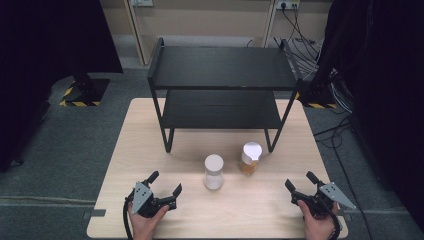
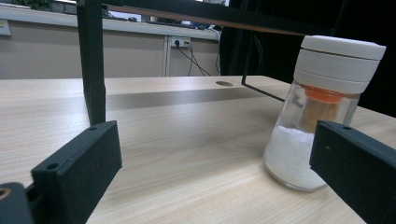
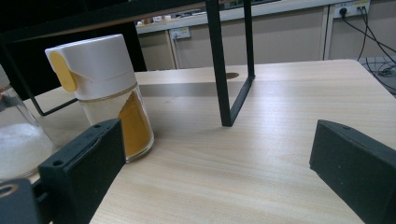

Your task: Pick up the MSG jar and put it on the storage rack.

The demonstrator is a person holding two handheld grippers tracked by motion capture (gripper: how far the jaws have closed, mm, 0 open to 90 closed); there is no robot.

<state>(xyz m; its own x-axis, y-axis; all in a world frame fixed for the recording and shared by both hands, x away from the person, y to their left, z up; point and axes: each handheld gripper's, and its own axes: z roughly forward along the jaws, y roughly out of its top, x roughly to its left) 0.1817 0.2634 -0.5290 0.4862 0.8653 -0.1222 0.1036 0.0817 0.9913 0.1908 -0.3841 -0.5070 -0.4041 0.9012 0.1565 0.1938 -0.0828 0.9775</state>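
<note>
While both grippers' jaws stand released, the left gripper (image 1: 166,186) should straddle the salt jar (image 1: 213,171) squarely below its lid.

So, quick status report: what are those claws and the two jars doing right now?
Left gripper and right gripper open, empty. White jar and yellow spice jar upright, untouched. Nothing in the way.

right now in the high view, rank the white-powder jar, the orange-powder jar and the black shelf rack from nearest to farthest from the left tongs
1. White-powder jar, just right of the left tongs.
2. Orange-powder jar, further right, slightly back.
3. Black shelf rack, at the table's far side.
</note>
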